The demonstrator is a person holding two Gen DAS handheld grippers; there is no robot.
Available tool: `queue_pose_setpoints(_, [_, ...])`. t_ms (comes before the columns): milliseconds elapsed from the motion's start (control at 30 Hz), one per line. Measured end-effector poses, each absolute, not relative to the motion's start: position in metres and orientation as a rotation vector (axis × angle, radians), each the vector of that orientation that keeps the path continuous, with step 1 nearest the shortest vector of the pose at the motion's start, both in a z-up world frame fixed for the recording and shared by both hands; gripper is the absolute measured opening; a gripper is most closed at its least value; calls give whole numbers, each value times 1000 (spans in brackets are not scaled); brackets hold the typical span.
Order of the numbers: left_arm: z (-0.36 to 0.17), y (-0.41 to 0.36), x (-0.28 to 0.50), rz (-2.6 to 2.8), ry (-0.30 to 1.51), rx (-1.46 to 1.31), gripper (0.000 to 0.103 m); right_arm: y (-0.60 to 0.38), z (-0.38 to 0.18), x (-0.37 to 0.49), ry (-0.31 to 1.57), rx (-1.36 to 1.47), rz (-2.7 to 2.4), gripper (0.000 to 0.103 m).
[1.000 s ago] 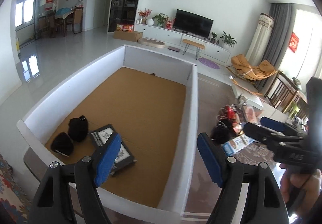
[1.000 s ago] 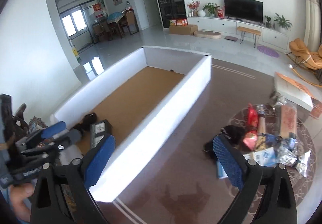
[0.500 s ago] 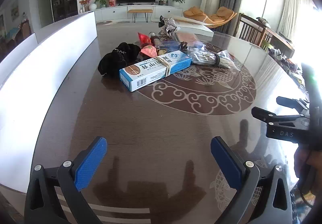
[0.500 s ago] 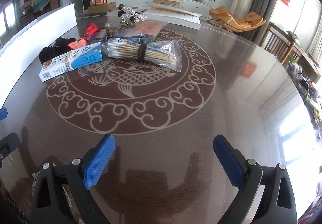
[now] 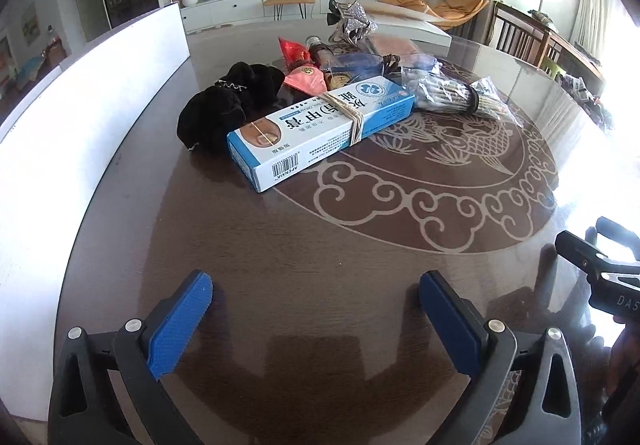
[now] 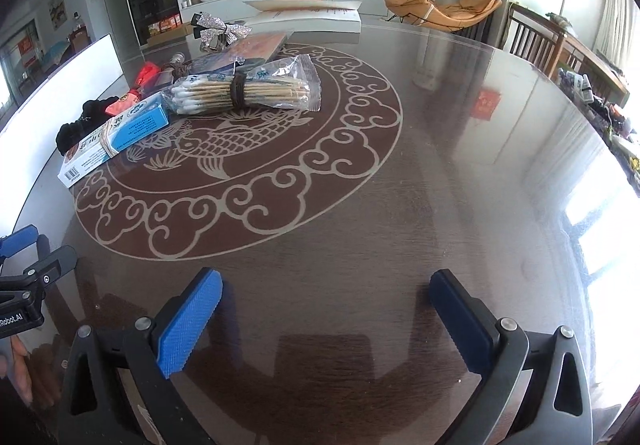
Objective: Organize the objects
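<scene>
Two grippers hang low over a round dark-brown glossy bench [image 5: 320, 245] with a pale fish-and-cloud medallion. The left gripper [image 5: 316, 311] is released, its blue pads spread wide with nothing between them; the right gripper [image 6: 326, 311] is likewise spread and empty. From the left wrist view, a long blue-and-white cardboard box bound with rubber bands [image 5: 320, 125] lies on the bench at about twelve o'clock, well apart from the pads. A black velvet pouch [image 5: 228, 101] touches its eleven o'clock side, and a clear plastic packet of wooden cotton swabs [image 5: 452, 95] lies just beside its one o'clock end. Behind these sit a red packet [image 5: 296, 49] and a silver glitter bow [image 5: 352, 19]. A tall white board wall [image 5: 80, 105] runs along the bench's edge from nine to eleven o'clock.
</scene>
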State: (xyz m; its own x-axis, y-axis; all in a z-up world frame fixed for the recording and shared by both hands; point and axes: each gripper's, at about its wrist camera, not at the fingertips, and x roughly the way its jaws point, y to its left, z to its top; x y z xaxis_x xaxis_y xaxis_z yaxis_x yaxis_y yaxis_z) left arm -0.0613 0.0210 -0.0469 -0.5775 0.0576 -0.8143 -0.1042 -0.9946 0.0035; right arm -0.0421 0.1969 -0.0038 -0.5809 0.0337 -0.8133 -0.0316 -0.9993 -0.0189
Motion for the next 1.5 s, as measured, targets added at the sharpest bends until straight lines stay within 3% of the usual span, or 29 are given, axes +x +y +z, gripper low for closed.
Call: queue_pose_setpoints(1500, [-47,23,-72,2699,85,-1386,103,197,-3,-42,-2,-1420,2762,103])
